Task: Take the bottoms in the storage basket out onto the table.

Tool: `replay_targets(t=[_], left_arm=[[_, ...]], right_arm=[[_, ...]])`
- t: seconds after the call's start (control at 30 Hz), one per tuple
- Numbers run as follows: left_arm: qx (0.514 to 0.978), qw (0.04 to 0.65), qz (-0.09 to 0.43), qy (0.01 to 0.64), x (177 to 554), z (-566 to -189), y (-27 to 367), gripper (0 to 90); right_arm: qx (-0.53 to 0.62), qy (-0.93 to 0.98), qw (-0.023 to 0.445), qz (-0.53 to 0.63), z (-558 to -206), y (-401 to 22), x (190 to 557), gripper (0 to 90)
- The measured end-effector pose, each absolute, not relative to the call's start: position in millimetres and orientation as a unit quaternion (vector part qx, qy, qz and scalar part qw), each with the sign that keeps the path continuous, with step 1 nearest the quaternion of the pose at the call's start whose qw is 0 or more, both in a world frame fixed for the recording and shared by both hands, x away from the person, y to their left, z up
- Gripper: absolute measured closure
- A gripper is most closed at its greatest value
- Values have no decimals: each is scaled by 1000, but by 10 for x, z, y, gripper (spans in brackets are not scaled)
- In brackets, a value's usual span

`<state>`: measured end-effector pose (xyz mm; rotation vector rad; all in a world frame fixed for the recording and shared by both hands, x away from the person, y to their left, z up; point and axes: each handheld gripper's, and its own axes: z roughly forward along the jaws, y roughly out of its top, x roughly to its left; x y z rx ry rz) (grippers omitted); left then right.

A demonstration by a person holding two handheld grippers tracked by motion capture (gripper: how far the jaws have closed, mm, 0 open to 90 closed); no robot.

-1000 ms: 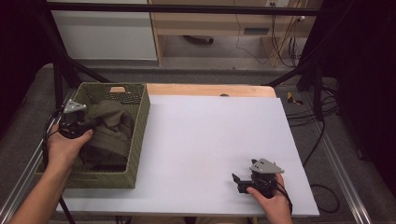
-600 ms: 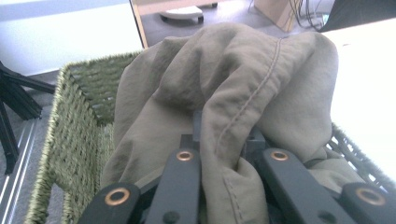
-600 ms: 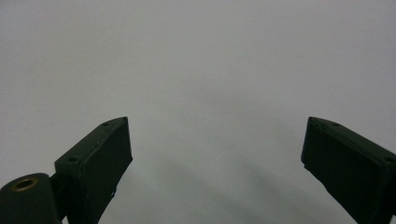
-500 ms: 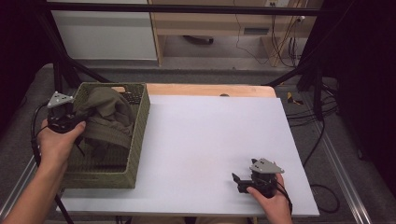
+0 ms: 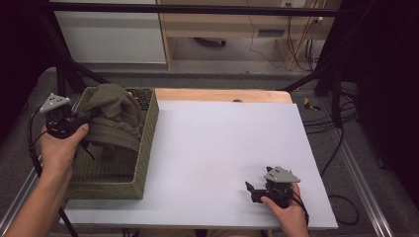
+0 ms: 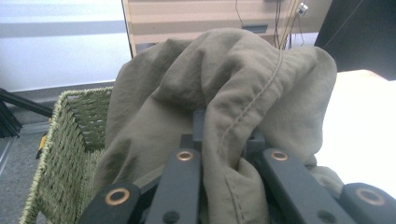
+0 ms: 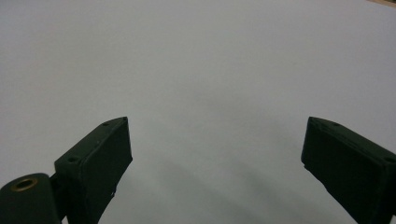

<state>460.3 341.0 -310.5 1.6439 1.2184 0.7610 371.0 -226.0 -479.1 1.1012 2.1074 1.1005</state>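
Left gripper [image 5: 81, 122]: pinching olive garment [image 5: 116, 116], left of frame.
Right gripper [image 5: 253, 191]: spread, idle, lower right.
Technique: lift clear of basket [image 5: 143, 148] rim.

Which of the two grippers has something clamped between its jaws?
The left gripper, by the woven basket: its jaws pinch the olive garment. The right gripper rests open on the white table.

No legible text, labels, brands, nos. or signs anywhere.
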Motion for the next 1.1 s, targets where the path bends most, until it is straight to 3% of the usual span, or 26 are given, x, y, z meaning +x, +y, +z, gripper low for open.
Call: replay_targets(t=[0.4, 1.1], left_arm=[[661, 473, 331, 479, 4582, -2942, 3368, 818], [640, 515, 313, 477, 4526, -2738, 3339, 817]], right_arm=[[406, 775, 260, 409, -4775, -2265, 3696, 87], [407, 774, 259, 409, -4777, -2281, 3702, 86]])
